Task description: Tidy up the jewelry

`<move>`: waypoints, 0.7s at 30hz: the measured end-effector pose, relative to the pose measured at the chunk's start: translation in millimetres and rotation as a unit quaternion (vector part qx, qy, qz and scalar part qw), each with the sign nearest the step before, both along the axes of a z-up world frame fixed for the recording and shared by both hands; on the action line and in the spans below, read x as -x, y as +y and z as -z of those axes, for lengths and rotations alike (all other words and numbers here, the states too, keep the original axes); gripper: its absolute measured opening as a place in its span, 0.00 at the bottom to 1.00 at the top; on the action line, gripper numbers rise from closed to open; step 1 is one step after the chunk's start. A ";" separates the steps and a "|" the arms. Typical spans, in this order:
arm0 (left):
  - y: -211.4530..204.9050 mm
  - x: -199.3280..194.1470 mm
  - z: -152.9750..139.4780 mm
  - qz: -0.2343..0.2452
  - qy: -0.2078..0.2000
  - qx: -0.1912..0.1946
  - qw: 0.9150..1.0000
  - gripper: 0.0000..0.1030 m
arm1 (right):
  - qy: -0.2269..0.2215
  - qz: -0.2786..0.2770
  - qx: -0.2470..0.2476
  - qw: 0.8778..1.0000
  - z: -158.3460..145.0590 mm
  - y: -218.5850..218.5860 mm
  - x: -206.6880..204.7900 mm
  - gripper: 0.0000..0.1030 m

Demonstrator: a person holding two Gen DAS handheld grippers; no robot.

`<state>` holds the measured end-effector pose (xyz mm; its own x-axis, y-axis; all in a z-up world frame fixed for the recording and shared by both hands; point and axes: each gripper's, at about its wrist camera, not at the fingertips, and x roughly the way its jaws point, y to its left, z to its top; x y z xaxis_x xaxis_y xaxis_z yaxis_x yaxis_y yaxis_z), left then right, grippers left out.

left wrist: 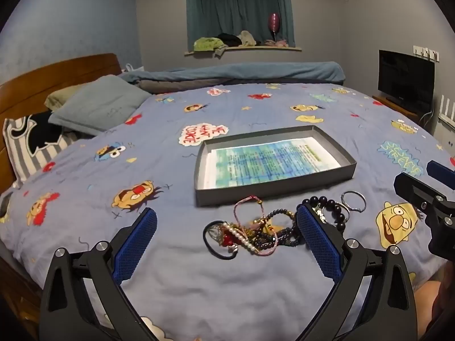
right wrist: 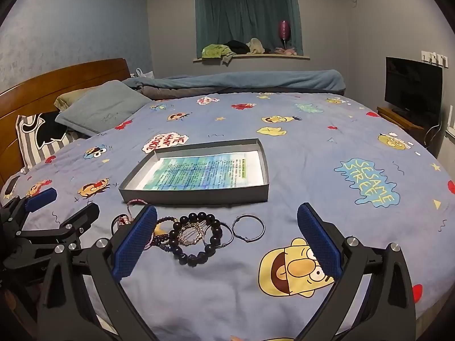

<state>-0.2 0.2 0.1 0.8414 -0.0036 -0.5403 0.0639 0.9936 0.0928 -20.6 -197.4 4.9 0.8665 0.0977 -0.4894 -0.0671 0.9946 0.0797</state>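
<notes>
Both sets of jaws stand spread wide with nothing between the pads. My left gripper hangs just above the jewelry pile, a tangle of beads, pearls and cords on the bedspread just in front of the grey tray. My right gripper hangs to the right of that pile, near the black bead bracelet and the silver ring beside it. The tray holds only a printed paper. Nothing is gripped.
</notes>
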 end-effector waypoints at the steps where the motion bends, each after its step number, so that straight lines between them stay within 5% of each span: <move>1: -0.2 -0.1 0.1 -0.001 0.000 -0.002 1.000 0.95 | -0.001 0.001 0.001 1.000 -0.7 0.2 0.1 0.95; 21: 1.0 -4.6 6.4 0.000 0.005 -0.001 1.000 0.95 | 0.006 -0.004 0.002 1.000 5.2 2.4 -5.0 0.95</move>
<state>4.4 1.2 -6.2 0.8360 -0.0024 -0.5488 0.0651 0.9933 0.0949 -15.6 -195.1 -0.2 0.8595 0.1017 -0.5009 -0.0731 0.9944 0.0765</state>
